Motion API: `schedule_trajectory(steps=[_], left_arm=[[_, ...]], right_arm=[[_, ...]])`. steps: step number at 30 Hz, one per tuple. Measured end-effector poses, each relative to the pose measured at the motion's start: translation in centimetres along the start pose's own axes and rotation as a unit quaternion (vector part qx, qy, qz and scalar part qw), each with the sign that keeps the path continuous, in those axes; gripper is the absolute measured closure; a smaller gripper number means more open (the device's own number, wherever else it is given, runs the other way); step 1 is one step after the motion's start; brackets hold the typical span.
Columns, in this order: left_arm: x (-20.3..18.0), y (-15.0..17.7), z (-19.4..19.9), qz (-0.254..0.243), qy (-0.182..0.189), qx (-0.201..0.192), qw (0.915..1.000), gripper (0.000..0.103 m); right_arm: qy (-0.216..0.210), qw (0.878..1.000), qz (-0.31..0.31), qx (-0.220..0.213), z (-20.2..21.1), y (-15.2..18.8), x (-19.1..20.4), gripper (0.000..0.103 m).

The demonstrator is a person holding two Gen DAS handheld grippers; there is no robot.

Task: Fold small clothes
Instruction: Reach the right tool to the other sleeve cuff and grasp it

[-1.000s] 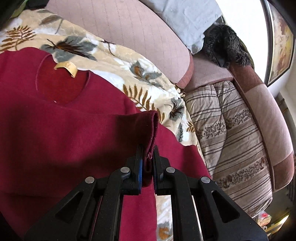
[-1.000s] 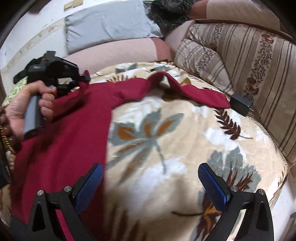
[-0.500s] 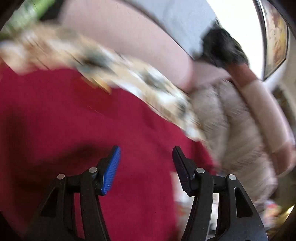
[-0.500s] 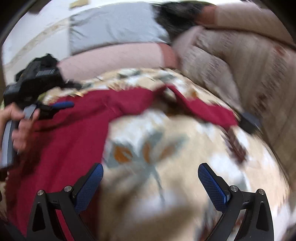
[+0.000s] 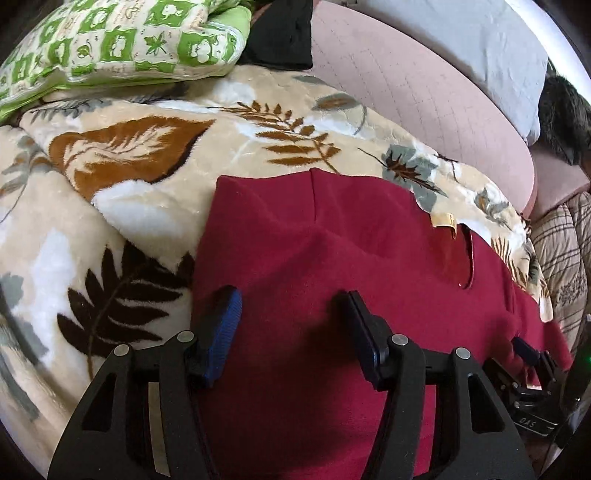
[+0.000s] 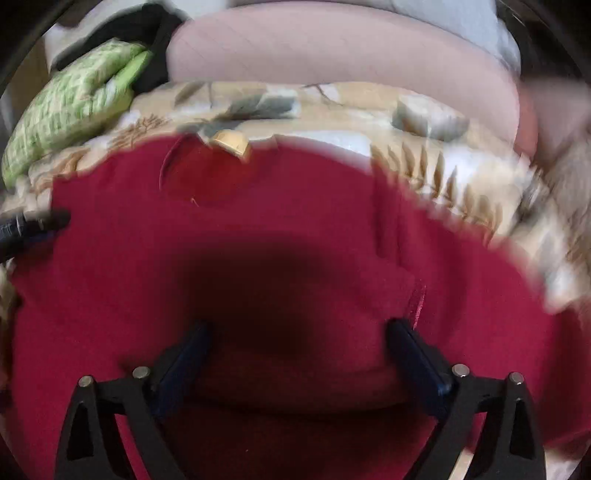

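Observation:
A dark red sweater lies spread on a leaf-print blanket, its neckline and tan label toward the right. My left gripper is open and empty, hovering over the sweater's left part. In the blurred right wrist view the sweater fills the middle, label at the top. My right gripper is open and empty, low over the sweater's body. The right gripper also shows at the lower right of the left wrist view. The left gripper's tip shows at the right wrist view's left edge.
A green patterned pillow and a black cloth lie at the back left. A pink cushion and grey pillow run along the back. Striped sofa cushions stand at the right.
My left gripper let go of the sleeve cuff, opened and swung left over the sweater. My right gripper moved from above the blanket to over the sweater's body.

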State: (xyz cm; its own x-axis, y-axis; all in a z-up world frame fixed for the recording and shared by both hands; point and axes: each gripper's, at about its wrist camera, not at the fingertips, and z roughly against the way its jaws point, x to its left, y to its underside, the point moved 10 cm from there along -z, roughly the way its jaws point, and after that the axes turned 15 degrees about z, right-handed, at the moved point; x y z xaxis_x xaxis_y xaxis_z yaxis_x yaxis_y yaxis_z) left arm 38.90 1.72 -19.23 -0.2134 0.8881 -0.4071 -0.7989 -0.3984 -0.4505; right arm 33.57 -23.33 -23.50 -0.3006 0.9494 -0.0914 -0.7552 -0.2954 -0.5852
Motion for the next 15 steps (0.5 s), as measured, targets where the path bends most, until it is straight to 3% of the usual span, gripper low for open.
schedule_trajectory(steps=[4,6,9,13,15], left_arm=[[-0.5,0.1,2.2,0.0,-0.019,-0.002,0.9998,0.046],[-1.3,1.3,4.2,-0.006,0.006,-0.013,0.9999,0.046],[-2.4,5.7,7.1,-0.007,0.045,-0.011,0.9989,0.046],[-3.0,12.3,8.3,-0.002,0.084,0.029,0.996,0.046],[-3.1,14.9,8.2,-0.013,0.088,0.033,0.9955,0.046]], right_arm=[[0.025,0.999,0.029,0.024,1.3,-0.5,0.4,0.009],[0.028,0.999,0.015,-0.013,4.5,-0.5,-0.1,0.011],[0.071,0.996,0.0,-0.061,10.6,1.2,-2.8,0.011],[0.154,0.984,-0.067,-0.065,17.3,7.4,-11.4,0.011],[0.176,0.973,-0.138,-0.059,19.7,12.1,-16.9,0.011]])
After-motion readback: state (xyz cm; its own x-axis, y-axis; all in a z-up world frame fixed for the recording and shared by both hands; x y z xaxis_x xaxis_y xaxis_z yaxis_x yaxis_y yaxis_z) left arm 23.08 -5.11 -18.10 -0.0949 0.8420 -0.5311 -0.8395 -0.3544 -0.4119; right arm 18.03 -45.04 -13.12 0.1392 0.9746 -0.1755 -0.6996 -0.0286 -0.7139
